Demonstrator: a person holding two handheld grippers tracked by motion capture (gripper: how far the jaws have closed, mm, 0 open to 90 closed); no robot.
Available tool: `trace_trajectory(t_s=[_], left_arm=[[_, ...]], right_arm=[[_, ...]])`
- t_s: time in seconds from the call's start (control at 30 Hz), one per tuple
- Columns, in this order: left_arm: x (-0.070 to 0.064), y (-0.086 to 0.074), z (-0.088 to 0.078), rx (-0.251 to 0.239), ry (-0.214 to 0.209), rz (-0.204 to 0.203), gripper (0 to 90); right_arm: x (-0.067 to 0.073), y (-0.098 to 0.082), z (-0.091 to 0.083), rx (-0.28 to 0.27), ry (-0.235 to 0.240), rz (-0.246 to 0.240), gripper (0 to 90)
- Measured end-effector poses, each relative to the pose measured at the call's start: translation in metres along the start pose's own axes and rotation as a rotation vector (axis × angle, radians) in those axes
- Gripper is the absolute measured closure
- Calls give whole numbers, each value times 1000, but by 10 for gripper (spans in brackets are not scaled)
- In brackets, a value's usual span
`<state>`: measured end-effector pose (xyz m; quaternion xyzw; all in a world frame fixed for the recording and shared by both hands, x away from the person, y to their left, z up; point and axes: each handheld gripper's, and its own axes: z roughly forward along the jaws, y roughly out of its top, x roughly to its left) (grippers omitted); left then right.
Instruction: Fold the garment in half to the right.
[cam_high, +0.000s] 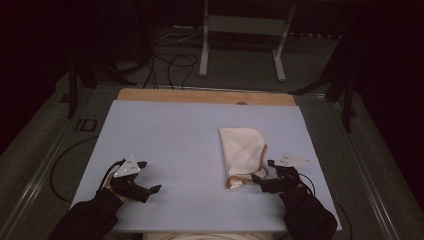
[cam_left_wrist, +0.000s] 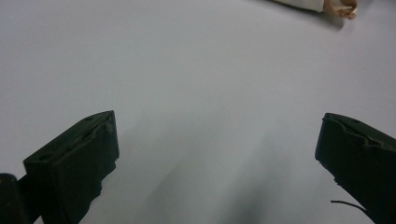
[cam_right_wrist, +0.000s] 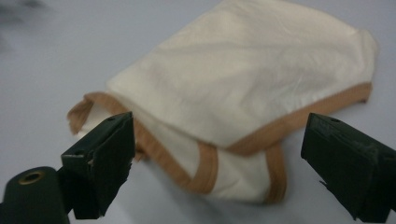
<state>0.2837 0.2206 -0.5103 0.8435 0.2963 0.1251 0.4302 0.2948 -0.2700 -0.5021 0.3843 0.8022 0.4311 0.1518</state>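
Note:
A folded cream cloth with tan trim (cam_high: 242, 154) lies on the pale blue table top, right of centre. My right gripper (cam_high: 262, 171) stands open at its near right corner, jaws pointing left; in the right gripper view the cloth (cam_right_wrist: 243, 93) lies just past the spread jaws of that gripper (cam_right_wrist: 217, 154), whose fingertips (cam_right_wrist: 109, 154) sit over the trimmed edge. My left gripper (cam_high: 148, 176) rests open at the near left of the table, far from the cloth. In the left gripper view, bare table lies between the jaws of the left gripper (cam_left_wrist: 217, 144), and a corner of the cloth (cam_left_wrist: 327, 5) shows at the top edge.
The blue sheet (cam_high: 175, 150) covers a wooden board (cam_high: 200, 96) whose far strip is bare. Beyond the table are cables on the floor (cam_high: 170, 65) and a white metal stand (cam_high: 240, 40). Dark frame legs (cam_high: 75, 85) stand at both sides.

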Motion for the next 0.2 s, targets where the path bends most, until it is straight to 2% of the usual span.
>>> trace_trajectory(t_s=[0.1, 0.2], left_arm=[[-2, 1, 1, 0, -4, 7, 1], [-4, 1, 2, -5, -9, 4, 1]], right_arm=[[4, -11, -8, -4, -40, 37, 99], [4, -16, -11, 4, -45, 64, 99]])
